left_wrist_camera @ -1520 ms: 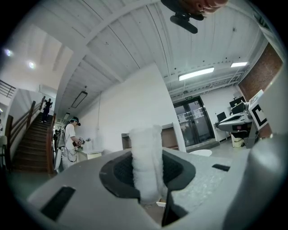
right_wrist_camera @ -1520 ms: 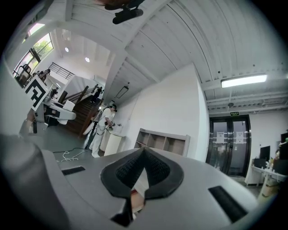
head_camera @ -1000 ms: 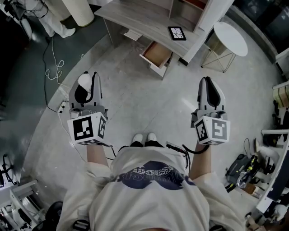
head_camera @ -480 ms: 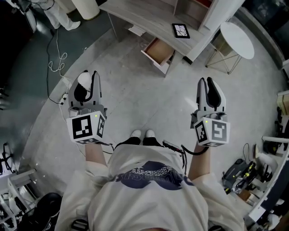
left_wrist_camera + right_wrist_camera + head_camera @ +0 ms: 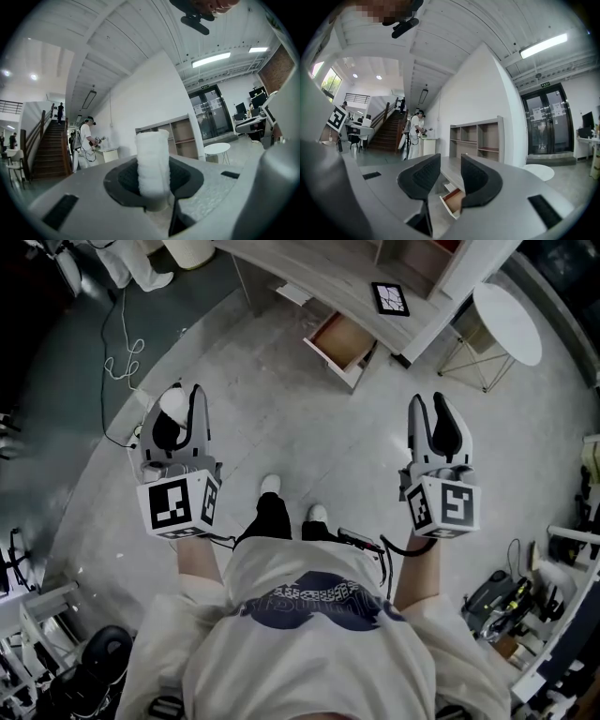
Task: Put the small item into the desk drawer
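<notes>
A: Grey floor [image 5: 309, 427], surface [image 5: 319, 268] ahead, its drawer [image 5: 342, 338] already open. Item in yet?

B: No. The left tool [image 5: 180, 396] grips the white item [image 5: 152, 159], well short of it. The right tool [image 5: 429, 405], jaws just opened, holds nothing.

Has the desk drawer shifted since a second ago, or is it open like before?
No. The drawer sticks out from the desk as far as before, still open; only the camera's view has drifted.
</notes>
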A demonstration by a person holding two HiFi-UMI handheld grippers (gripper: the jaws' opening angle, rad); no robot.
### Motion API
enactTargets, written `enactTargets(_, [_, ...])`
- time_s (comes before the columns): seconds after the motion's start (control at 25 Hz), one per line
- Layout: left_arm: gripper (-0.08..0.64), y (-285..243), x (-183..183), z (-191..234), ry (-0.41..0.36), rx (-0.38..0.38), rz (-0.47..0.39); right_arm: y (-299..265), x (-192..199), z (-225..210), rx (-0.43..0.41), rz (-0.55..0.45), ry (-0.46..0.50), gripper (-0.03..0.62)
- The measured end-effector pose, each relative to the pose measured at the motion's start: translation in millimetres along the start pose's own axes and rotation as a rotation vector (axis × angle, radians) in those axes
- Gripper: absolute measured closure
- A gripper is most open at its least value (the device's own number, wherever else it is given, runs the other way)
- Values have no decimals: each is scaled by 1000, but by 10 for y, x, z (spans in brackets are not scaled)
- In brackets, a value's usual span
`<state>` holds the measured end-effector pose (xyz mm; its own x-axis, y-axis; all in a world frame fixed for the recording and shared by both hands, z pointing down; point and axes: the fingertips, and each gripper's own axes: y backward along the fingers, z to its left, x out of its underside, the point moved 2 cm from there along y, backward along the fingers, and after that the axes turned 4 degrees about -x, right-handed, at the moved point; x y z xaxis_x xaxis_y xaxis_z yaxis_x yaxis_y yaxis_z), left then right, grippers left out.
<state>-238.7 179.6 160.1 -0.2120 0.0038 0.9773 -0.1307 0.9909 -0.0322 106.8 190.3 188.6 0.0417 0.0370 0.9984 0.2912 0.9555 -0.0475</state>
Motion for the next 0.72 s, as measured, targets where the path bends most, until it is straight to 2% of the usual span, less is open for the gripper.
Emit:
enactTargets(0.16, [446,-268,144,231,15,28,2,-299,12,148,23,17,14,455])
enactTargets(0.32, [446,-627,227,666,28,55,-10,-678,-17,399,62,30,24,453])
enactTargets(0.52, [446,-1107,335,1234,45,103,-21,-1095,-89,727,133,41,38,451])
enactTargets(0.72, [446,-1500,461,1540,52,161,-20,-1336,-49,856,222,68,37,449])
